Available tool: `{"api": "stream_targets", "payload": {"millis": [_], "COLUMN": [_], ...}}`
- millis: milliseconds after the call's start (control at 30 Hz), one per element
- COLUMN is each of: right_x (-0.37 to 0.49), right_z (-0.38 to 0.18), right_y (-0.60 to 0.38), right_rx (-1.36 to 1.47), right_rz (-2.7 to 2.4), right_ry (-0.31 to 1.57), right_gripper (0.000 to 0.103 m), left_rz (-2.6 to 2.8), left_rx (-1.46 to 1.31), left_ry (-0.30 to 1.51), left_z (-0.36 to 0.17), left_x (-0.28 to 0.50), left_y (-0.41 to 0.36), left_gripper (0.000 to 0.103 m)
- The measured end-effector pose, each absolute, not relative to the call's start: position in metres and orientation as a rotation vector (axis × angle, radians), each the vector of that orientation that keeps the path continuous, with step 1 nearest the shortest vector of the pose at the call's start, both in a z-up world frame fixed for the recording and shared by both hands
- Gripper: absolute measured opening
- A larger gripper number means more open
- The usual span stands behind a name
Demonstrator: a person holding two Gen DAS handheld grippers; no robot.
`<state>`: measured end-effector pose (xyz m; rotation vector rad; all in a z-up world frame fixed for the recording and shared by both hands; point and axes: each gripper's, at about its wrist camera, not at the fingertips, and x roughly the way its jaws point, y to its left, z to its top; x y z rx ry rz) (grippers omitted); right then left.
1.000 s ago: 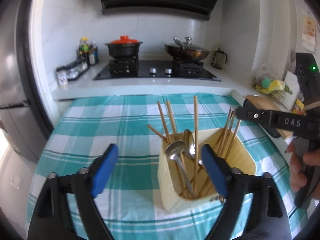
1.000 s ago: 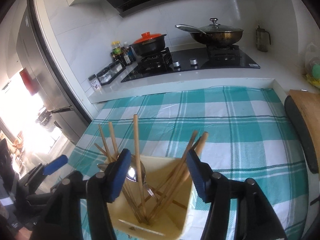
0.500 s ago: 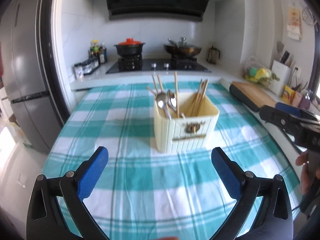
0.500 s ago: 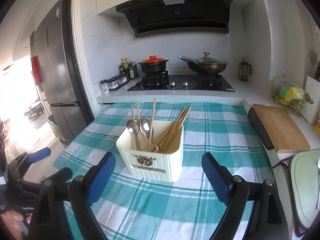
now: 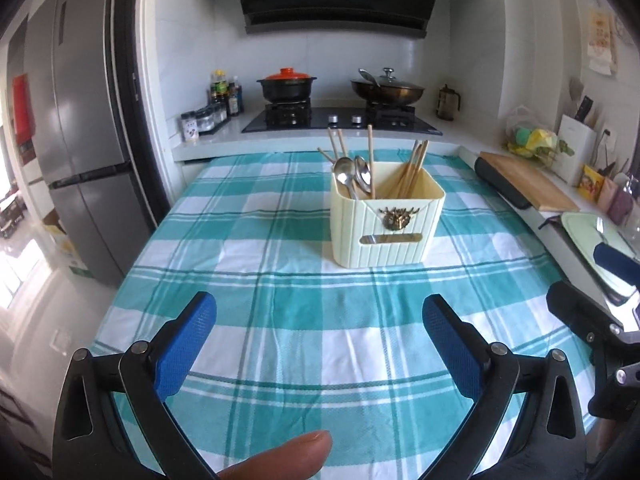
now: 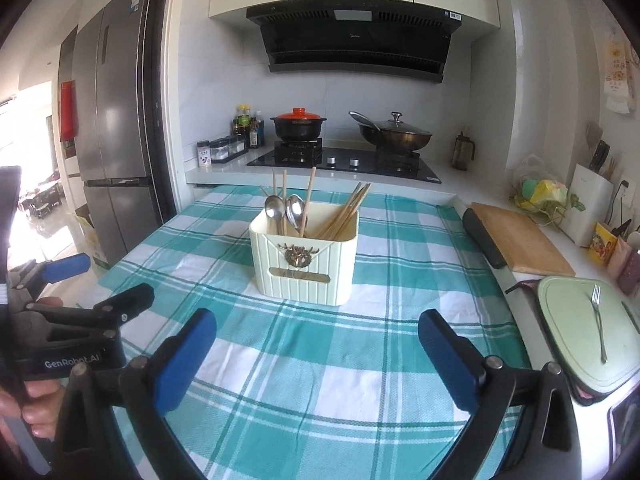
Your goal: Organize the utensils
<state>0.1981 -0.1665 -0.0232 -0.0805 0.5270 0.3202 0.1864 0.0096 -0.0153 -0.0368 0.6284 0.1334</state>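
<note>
Now we look across a desk (image 5: 280,364) spread with a teal and white checked cloth (image 6: 320,360), where the cream utensil holder (image 5: 386,226) stands near the middle with 2 spoons (image 5: 352,172) and a bundle of wooden chopsticks (image 5: 412,168) upright inside it. Our left gripper (image 5: 319,344) hangs well short of the holder, its blue fingers (image 5: 186,344) spread wide over bare cloth. Our right gripper (image 6: 318,354) has just been opening and its fingers (image 6: 448,360) also stand far apart with nothing between them. Behind, a stove (image 6: 344,162) carries a red-lidded pot (image 6: 298,122) and a wok (image 6: 394,134); a fridge (image 6: 116,136) stands at the left, a wooden cutting board (image 6: 520,238) and a pale green tray (image 6: 580,332) bearing a fork (image 6: 598,320) at the right.
</note>
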Motion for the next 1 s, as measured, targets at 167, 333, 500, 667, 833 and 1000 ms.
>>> {"api": "stream_targets", "payload": {"millis": [167,333,500,667,833,1000], "right_x": [0.190,0.186,0.185,0.185,0.183,0.182], "right_z": [-0.023,-0.021,-0.019,-0.018,-0.016,-0.015], "right_y": [-0.163,-0.158,-0.158,-0.156,-0.152,-0.155], "right_rx": [-0.077,-0.081,-0.081,-0.083,-0.096,-0.097], "right_rz": [0.307,0.297,0.293,0.294,0.278,0.251], "right_ry": [0.550,0.565,0.561,0.569,0.569,0.570], "right_gripper": [0.103,0.103,0.103,0.103,0.103,0.103], "left_rz": [0.138,0.146,0.150,0.160,0.166,0.161], "left_rx": [-0.043,-0.054,-0.058,-0.049,-0.046,-0.045], "left_ry": [0.635,0.636,0.635,0.633,0.613,0.620], "left_z": [-0.014,-0.011,-0.010,-0.008,-0.002,-0.002], "left_x": [0.182,0.179,0.178,0.176,0.173,0.174], "left_y": [0.009,0.011,0.013,0.012,0.011,0.009], "left_gripper": [0.103,0.103,0.103,0.103,0.103,0.103]}}
